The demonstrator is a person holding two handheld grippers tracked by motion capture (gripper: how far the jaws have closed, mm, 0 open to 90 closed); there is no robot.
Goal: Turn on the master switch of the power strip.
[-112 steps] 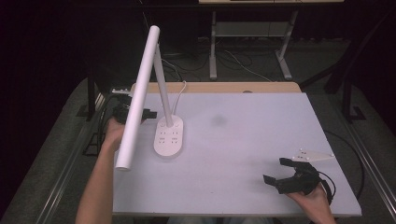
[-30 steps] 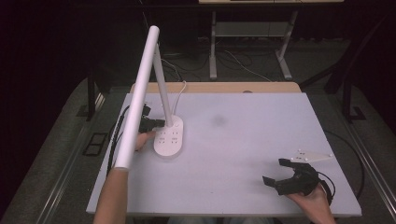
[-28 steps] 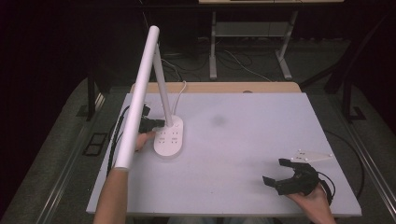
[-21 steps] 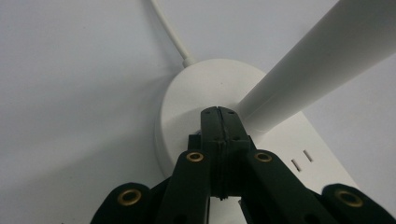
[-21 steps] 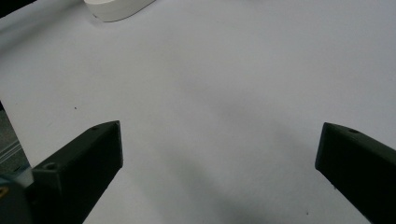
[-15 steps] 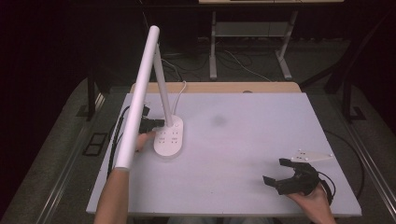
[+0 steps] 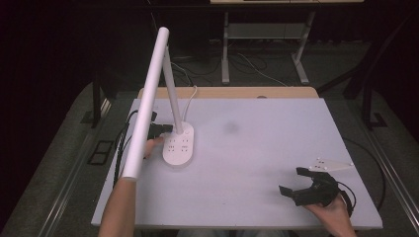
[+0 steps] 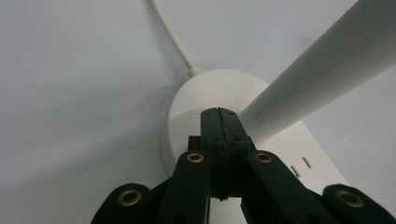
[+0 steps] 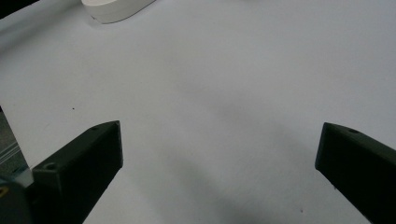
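The tabletop point(image 7: 257, 148) is evenly lit from above — the room around it falls nearly black. Shadows are soft and faint. Both tool views look hazy, their near black jaws out of focus.

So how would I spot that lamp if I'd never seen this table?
Find the pale table and look to its left side. There a white oval base with sockets on top carries a slim stem and a long white tube, the lamp. The left hand-held gripper, jaws shut, points at the base.
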